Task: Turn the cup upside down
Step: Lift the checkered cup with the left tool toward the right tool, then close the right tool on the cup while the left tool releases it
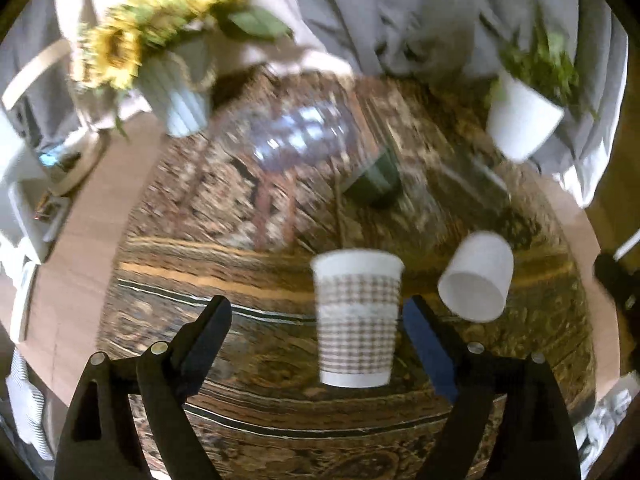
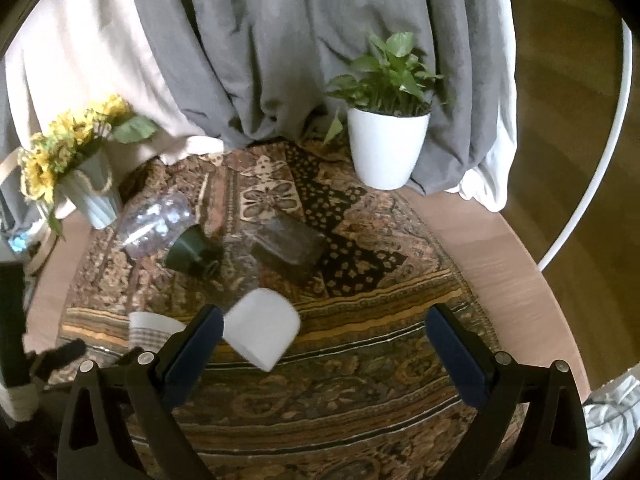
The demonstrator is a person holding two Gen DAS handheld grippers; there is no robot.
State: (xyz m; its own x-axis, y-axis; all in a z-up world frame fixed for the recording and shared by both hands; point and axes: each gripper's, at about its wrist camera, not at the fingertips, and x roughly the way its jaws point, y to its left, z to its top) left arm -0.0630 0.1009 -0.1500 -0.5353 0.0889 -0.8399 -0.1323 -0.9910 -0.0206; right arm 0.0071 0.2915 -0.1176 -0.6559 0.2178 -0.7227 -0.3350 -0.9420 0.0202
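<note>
A checked paper cup (image 1: pixel 356 320) stands upright on the patterned cloth, between the fingers of my open left gripper (image 1: pixel 320 320) and close to the right finger; nothing grips it. Its rim (image 2: pixel 154 326) shows at the left of the right wrist view. A plain white cup (image 1: pixel 478 276) lies tilted on its side to the right of it, mouth toward the left wrist camera. In the right wrist view this white cup (image 2: pixel 262 330) lies just beyond my open, empty right gripper (image 2: pixel 324 328), near the left finger.
A clear plastic jar with a green lid (image 2: pixel 160 228) lies on its side on the cloth (image 2: pixel 360 360). A dark glass container (image 2: pixel 286 246) lies beside it. A sunflower vase (image 2: pixel 86 188) stands back left, a potted plant (image 2: pixel 386 148) back right, grey curtains behind.
</note>
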